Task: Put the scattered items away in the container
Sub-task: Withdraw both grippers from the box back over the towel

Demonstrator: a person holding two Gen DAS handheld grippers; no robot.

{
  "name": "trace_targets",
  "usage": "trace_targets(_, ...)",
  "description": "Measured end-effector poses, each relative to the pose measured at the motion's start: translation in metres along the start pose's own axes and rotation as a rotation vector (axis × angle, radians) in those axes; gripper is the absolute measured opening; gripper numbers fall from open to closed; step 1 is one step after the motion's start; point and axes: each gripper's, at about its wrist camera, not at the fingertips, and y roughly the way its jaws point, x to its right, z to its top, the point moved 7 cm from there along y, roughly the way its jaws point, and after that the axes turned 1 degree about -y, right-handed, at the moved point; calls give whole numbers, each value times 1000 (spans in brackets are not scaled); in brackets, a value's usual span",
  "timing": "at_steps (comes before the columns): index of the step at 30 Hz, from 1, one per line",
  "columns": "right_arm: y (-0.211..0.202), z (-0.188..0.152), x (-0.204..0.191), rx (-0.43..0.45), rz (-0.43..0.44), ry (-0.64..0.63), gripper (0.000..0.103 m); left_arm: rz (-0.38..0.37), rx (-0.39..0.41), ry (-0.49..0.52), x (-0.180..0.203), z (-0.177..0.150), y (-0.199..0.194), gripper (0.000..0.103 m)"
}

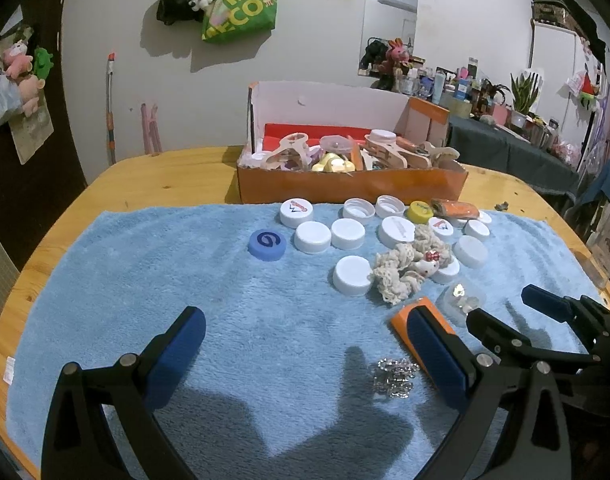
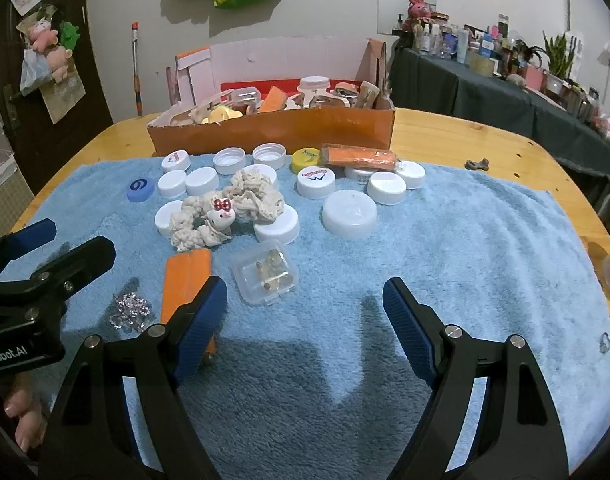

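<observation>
Hand-held grippers: left and right both spread wide, holding nothing.
Risk: bead chain, just beside orange block, may snag towel pile.

Wooden table with a light blue towel spread over it.
An orange cardboard box sits directly on the wood, touching the towel's far edge. A small dark object lies on bare wood beside the towel.
</observation>
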Motion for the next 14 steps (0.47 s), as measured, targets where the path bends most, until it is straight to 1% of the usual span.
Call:
trace_targets(8,1,-1,0,-6,2,1,80,16,20,26,4,0,-3,103)
trace_targets(14,2,-2,0,-8,1,-1,80,12,5,24,4,-1,-1,103)
